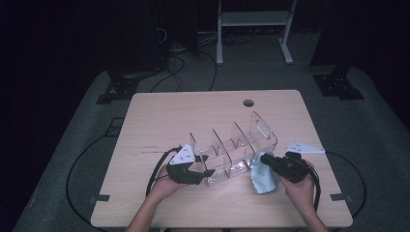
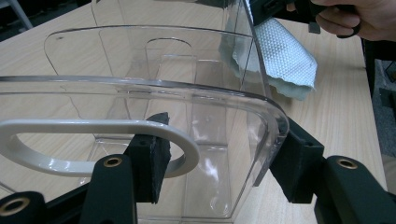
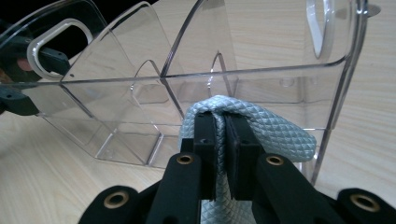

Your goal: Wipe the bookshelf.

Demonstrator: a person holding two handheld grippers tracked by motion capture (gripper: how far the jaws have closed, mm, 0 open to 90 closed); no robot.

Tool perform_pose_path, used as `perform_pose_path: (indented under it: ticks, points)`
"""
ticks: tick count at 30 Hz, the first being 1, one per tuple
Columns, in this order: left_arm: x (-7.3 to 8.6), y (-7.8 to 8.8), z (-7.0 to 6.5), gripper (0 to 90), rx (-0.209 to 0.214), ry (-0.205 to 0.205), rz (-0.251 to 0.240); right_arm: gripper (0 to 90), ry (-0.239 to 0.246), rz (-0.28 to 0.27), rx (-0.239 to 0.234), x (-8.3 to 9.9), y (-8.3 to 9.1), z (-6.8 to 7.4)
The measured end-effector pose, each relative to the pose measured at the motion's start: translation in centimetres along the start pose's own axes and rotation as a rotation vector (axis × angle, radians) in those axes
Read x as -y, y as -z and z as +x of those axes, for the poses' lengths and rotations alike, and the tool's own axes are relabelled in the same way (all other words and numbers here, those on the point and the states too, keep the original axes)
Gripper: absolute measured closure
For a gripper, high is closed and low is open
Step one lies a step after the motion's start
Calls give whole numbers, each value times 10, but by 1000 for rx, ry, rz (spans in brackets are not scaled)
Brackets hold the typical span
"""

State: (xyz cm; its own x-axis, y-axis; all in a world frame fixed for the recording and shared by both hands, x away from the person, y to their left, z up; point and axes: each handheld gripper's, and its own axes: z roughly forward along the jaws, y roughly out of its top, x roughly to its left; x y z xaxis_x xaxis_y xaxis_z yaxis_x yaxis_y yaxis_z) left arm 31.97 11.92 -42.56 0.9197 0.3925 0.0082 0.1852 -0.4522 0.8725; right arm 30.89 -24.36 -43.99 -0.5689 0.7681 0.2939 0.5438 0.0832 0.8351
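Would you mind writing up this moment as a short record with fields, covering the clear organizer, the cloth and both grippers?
surface: wooden table
main item: clear plastic organizer with several dividers, lying on the table
cloth: pale blue cloth, at the organizer's right side wall
left gripper: jaws straddle the organizer's end wall, one pad at its handle cutout
right gripper: shut on the cloth, holding it against the organizer's wall
hands: left hand and right hand, one on each gripper
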Motion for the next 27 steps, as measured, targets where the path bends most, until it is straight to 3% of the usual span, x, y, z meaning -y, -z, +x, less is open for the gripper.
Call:
perform_pose_path:
  ticks: [3, 7, 11, 14, 16, 19, 22, 24, 27]
  points:
    - [1, 0, 0, 440, 10, 7, -9, 833, -14, -22, 23, -3, 6, -8]
    - [1, -1, -1, 450, 18, 13, -18, 834, -78, -73, 57, -8, 16, -26]
    - [2, -1, -1, 452, 19, 12, -18, 834, -61, -61, 42, -6, 8, -18]
    - [2, 0, -1, 453, 19, 14, -21, 834, -38, -36, -15, -2, -2, -3]
    - [3, 1, -1, 454, 17, 14, -23, 833, -8, -32, -11, -4, -3, 1]
    - [2, 1, -1, 454, 16, 14, -21, 834, -7, -60, 16, -9, 4, -3]
    - [2, 1, -1, 455, 17, 13, -20, 833, -47, -102, 61, -13, 12, -16]
    - [3, 1, -2, 455, 19, 11, -21, 833, -61, -100, 56, -11, 12, -19]
    - [3, 1, -2, 455, 20, 10, -20, 833, -32, -60, 20, -7, 3, -7]
